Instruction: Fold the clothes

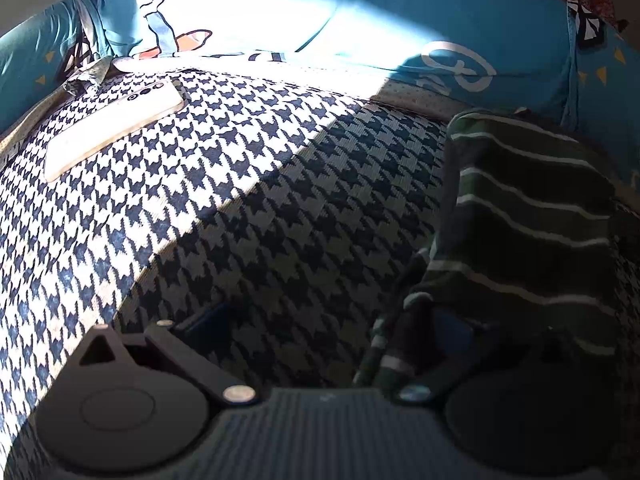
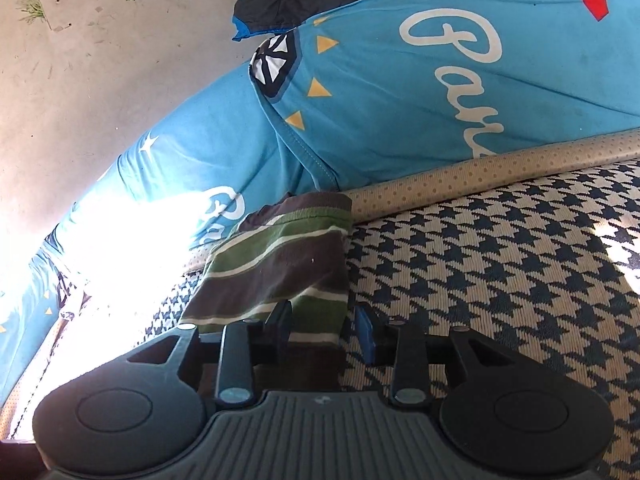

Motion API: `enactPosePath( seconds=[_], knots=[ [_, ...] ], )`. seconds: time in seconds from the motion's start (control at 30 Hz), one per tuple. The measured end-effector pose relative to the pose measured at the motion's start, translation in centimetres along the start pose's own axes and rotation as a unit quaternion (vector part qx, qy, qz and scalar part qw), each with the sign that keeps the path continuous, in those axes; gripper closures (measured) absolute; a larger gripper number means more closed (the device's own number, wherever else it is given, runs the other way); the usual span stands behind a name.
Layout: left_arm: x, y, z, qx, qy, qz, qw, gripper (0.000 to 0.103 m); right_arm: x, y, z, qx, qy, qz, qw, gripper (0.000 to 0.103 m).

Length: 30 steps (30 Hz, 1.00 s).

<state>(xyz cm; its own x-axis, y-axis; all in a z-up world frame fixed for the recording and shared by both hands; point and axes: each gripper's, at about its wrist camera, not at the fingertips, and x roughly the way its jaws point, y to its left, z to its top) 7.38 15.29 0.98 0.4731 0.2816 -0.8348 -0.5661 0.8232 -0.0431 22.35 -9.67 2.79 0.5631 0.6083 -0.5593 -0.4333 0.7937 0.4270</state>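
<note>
A dark green, brown and white striped garment [image 1: 528, 216] lies bunched on a houndstooth mat [image 1: 240, 208]. In the left wrist view my left gripper [image 1: 324, 328] is open wide; the garment's left edge drapes over its right finger, the left finger stands apart over bare mat. In the right wrist view the same garment [image 2: 276, 264] lies ahead on the houndstooth mat [image 2: 500, 280]. My right gripper [image 2: 326, 326] is open with the garment's near right corner between its fingers [image 2: 366, 332].
A white phone [image 1: 116, 128] lies on the mat at far left. Blue printed bedding [image 2: 400, 92] is piled along the mat's far edge, also visible in the left wrist view [image 1: 360, 12]. A dotted beige mat border [image 2: 480, 176] runs under it. A bare floor [image 2: 100, 72] lies at left.
</note>
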Motion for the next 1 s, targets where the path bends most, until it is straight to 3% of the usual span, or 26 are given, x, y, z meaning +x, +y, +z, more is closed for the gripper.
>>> enactPosePath(
  seconds=[0.47, 0.73, 1.0],
  knots=[
    [0.2, -0.2, -0.2, 0.002, -0.003, 0.002, 1.0, 0.0, 4.4, -1.3, 1.8, 0.002, -0.022, 0.022, 1.0, 0.06],
    [0.2, -0.2, -0.3, 0.007, -0.005, -0.001, 1.0, 0.0, 6.7, -0.2, 1.7, -0.036, -0.034, 0.057, 0.997, 0.056],
    [0.1, -0.3, -0.3, 0.01, -0.008, 0.003, 0.9999, 0.0, 7.8, -0.9, 1.8, -0.014, -0.029, 0.079, 0.996, 0.084]
  ],
)
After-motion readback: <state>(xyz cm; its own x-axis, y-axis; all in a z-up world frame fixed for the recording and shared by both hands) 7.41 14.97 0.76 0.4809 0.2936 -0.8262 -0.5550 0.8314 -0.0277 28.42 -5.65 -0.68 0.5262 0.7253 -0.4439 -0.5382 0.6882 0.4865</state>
